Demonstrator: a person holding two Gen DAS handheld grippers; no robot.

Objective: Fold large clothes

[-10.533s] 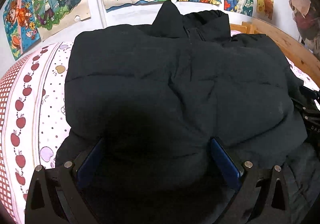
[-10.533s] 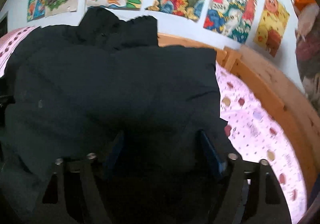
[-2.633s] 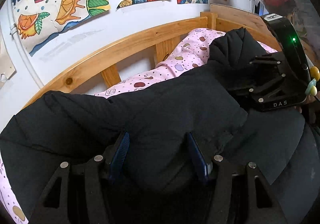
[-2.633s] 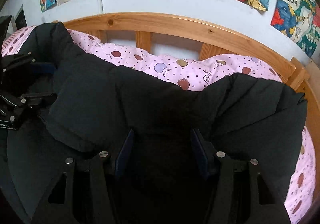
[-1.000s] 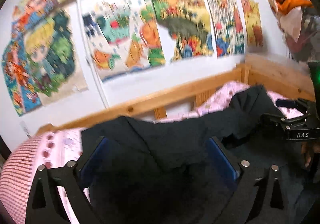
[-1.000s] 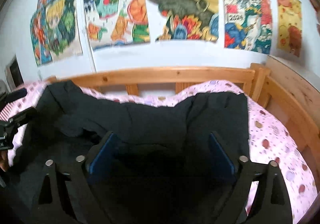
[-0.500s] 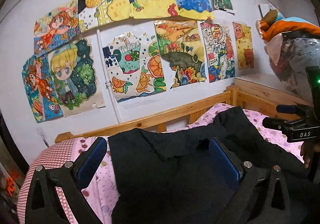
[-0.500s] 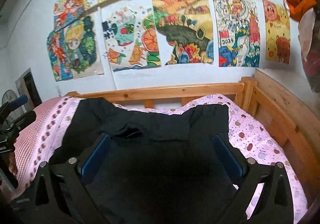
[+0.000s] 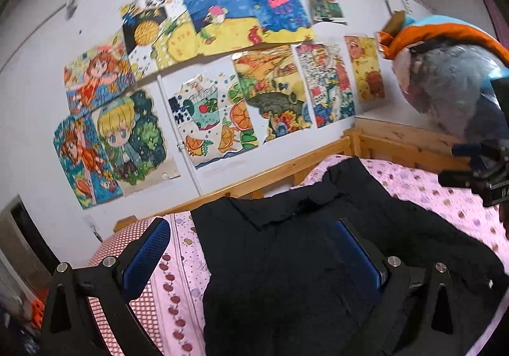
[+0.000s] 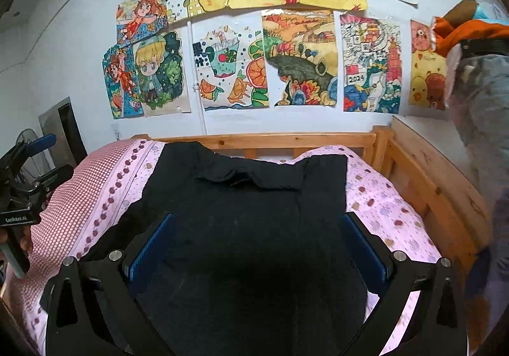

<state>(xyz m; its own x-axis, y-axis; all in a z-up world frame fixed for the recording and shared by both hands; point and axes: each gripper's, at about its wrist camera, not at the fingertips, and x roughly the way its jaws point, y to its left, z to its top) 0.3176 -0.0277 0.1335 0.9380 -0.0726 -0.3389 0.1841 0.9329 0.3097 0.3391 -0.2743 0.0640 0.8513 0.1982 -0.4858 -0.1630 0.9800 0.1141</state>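
A black padded jacket (image 10: 248, 213) lies folded on the pink bed, its collar toward the headboard. It also shows in the left wrist view (image 9: 286, 260). My left gripper (image 9: 251, 248) is open and empty, held above the jacket's left side. My right gripper (image 10: 257, 238) is open and empty, held above the jacket's near part. Each gripper shows at the other view's edge: the right one (image 9: 477, 174) and the left one (image 10: 22, 184).
The bed has a pink patterned sheet (image 10: 381, 203) and a wooden headboard (image 10: 254, 141) and side rail (image 10: 423, 184). Colourful drawings (image 10: 254, 60) cover the wall. Bundled clothes (image 9: 451, 82) hang at the right.
Both grippers opened, let go of the jacket and rose back from it. The jacket now lies folded toward the headboard.
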